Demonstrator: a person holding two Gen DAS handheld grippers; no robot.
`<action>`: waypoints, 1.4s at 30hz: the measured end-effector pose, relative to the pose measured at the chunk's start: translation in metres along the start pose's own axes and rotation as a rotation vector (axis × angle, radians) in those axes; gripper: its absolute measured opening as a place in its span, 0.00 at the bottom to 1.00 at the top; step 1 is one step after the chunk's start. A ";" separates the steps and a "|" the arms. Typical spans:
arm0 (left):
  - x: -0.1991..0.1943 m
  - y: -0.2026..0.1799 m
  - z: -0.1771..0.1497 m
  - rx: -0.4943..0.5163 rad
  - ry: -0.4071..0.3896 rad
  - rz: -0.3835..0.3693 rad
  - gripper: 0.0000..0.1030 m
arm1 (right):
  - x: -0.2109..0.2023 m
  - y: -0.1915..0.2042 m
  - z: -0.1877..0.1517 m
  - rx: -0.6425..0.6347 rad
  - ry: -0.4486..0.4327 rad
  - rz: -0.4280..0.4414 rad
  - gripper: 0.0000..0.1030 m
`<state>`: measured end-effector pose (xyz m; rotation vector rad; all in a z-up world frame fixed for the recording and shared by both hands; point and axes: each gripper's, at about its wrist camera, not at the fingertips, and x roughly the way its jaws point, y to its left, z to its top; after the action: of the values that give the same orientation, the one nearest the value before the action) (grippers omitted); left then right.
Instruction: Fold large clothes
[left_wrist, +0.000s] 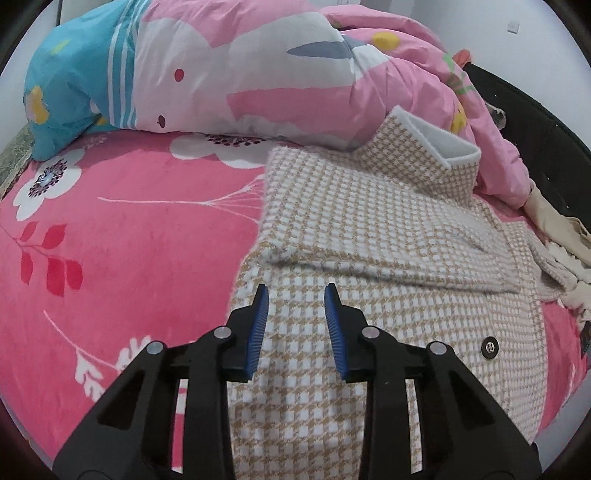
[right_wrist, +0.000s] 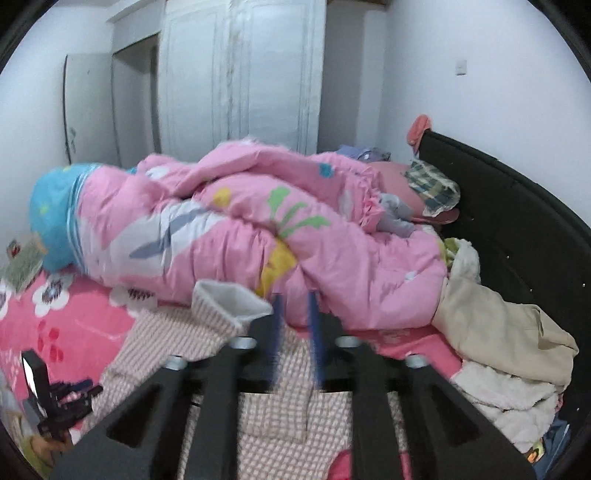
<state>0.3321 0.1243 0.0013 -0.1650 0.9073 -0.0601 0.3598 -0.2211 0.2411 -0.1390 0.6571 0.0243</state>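
A tan and white houndstooth coat (left_wrist: 369, 258) lies flat on the pink flowered bed sheet (left_wrist: 129, 240), one sleeve folded across its body, cuff turned up showing grey lining (left_wrist: 439, 140). A dark button (left_wrist: 489, 348) shows at its right side. My left gripper (left_wrist: 295, 295) hovers open over the coat's lower body, holding nothing. In the right wrist view the coat (right_wrist: 280, 417) lies below my right gripper (right_wrist: 295, 306), which is blurred, raised above it and open with a narrow gap, empty. The left gripper (right_wrist: 55, 402) shows at the left edge there.
A rolled pink and blue quilt (left_wrist: 240, 74) lies across the bed behind the coat, also in the right wrist view (right_wrist: 240, 229). A beige and white clothes pile (right_wrist: 506, 350) sits at the right by the black headboard (right_wrist: 517, 206). A white wardrobe (right_wrist: 240, 74) stands behind.
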 end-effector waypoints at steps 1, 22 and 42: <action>0.001 -0.003 0.001 0.004 0.001 -0.006 0.29 | 0.002 -0.002 -0.011 -0.033 0.008 -0.038 0.53; 0.105 -0.075 0.026 0.139 0.082 0.079 0.29 | 0.202 -0.118 -0.177 -0.061 0.427 -0.165 0.37; 0.077 -0.053 0.022 0.103 0.058 0.005 0.14 | 0.015 -0.079 -0.017 0.301 -0.067 0.366 0.08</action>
<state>0.3976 0.0650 -0.0369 -0.0653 0.9602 -0.1074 0.3663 -0.3023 0.2279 0.2727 0.6052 0.2796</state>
